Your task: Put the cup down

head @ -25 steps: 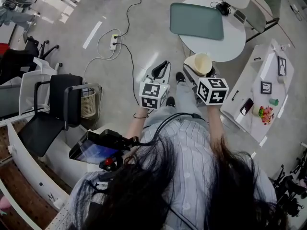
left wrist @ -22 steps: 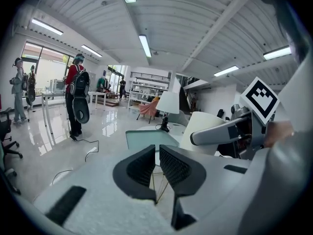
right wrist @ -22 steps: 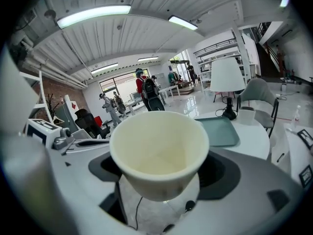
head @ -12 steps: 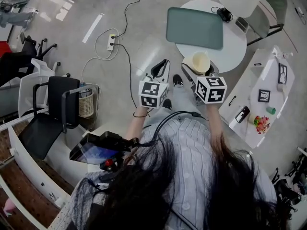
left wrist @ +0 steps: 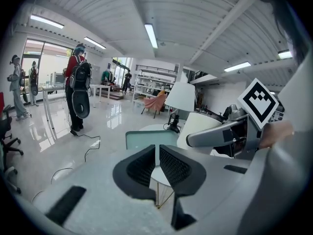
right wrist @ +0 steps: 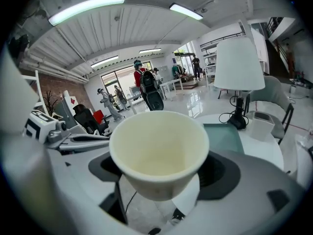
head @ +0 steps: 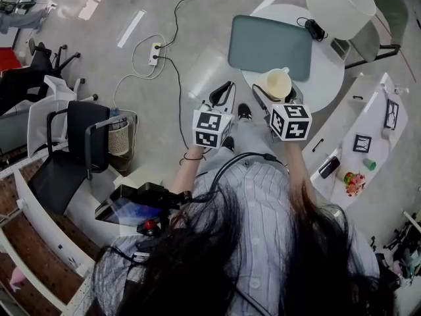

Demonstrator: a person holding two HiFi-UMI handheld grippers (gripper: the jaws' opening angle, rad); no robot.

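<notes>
A cream cup [head: 275, 83] sits upright between the jaws of my right gripper [head: 276, 95], which is shut on it. In the head view the cup hangs over the near edge of a round white table [head: 327, 84] that carries a green tray [head: 270, 46]. The right gripper view shows the empty cup [right wrist: 159, 148] filling the middle, with a dark pad on each side. My left gripper [head: 223, 96] is held level to the cup's left, over the floor. In its own view the left gripper [left wrist: 157, 161] is shut with nothing in it, and the cup [left wrist: 199, 130] shows to its right.
A white lamp [head: 341, 6] and a black cable stand at the table's far side. A grey chair [head: 388, 12] is behind it. A white bench [head: 365, 143] with small items lies to the right. A power strip with cables [head: 156, 52], a black chair [head: 69, 151] and a wastebasket [head: 121, 142] are to the left.
The table and tray have come nearer in the head view; the cup in my right gripper has gone from beside the table's edge to over it. The left gripper stays shut alongside.
</notes>
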